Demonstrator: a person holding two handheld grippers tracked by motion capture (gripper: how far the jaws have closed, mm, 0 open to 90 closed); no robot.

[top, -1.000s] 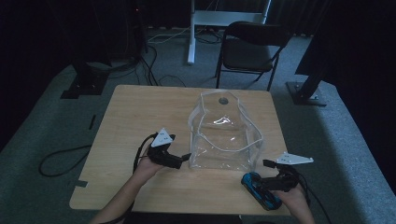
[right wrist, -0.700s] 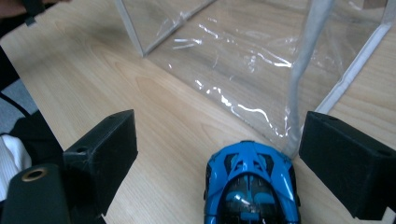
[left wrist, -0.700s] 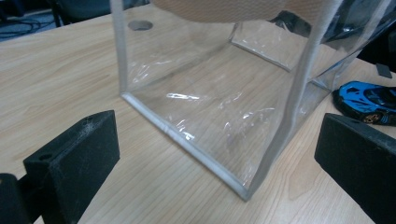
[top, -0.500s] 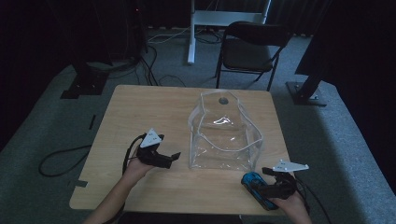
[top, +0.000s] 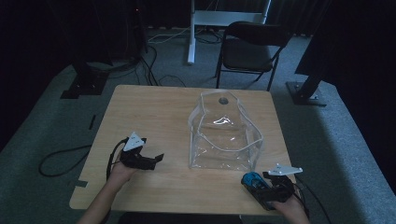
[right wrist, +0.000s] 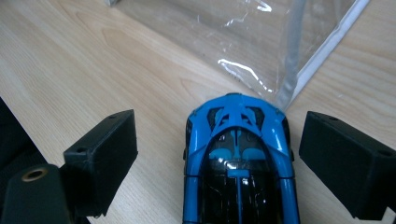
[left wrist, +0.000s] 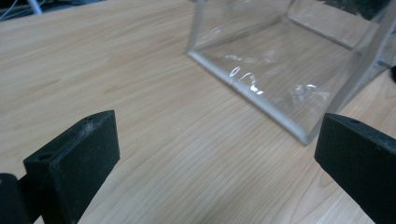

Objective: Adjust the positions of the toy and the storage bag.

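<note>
Dim room, grey carpet, folding chair [top: 250,49] beyond a light wooden table [top: 154,114]; landmark is the clear plastic bag [top: 224,135] standing open near the table's middle. Left of the bag: left gripper [top: 156,159] on the table, well apart from the bag's left wall, jaws spread wide and holding nothing; in the left gripper view the bag's near bottom edge [left wrist: 254,95] lies ahead and toward the right jaw. Right of the bag, off its near right corner: blue toy car [top: 252,179] on the table, nose close to that corner. Right gripper [right wrist: 224,154] straddles it, jaws wide, one on each flank, neither touching; car's long axis runs straight along the jaws, nose [right wrist: 238,105] pointing away toward the bag. Right hand plainly the nearer; a plain squeeze would likely take the car across its width. Against half a second ago: left hand shifted slightly back and down from the bag; right gripper sits much the same by the car, bag unmoved.
</note>
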